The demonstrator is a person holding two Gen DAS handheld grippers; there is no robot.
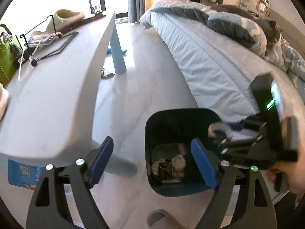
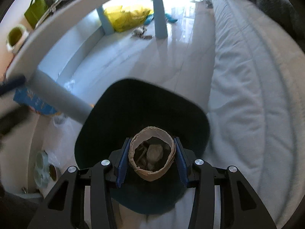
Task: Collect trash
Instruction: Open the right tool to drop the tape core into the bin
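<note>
Two claws are working over a dark bin at the foot of a bed. The right claw [image 2: 151, 159] is pinching a brown cardboard tube [image 2: 152, 153] between its blue pads [image 2: 122, 164], one pad pressing on each side of the tube, whose open end is facing the camera. The tube is hanging above the mouth of the trash bin [image 2: 114, 118], which is sitting on the pale floor [image 2: 152, 61] just beside the bed's light quilted mattress [image 2: 247, 85].

In the left wrist view, the left claw [image 1: 152, 164] is standing spread wide with nothing between its pads, its right pad overlapping the bin's opening and its left pad lying over the floor near a counter leg. The bin [image 1: 167, 120] is already holding crumpled paper and other scraps [image 1: 169, 164] at its bottom. The right claw's black body [image 1: 266, 129], with green lights showing, is appearing blurred at the bin's far right rim, a hand [image 1: 286, 177] gripping it from behind.

Left of the bin, the grey counter [image 1: 57, 95] is carrying a black wire rack [image 1: 49, 38], a clear packet [image 1: 41, 39] and a green bag [image 1: 6, 57] near its far edge. Under the counter, a blue packet [image 2: 36, 103] is lying against a leg, and a yellow plastic bag [image 2: 127, 17] is sitting farther back on the floor. On the bed, a grey cat [image 1: 272, 30] is lying beside a rumpled blanket [image 1: 219, 19].
</note>
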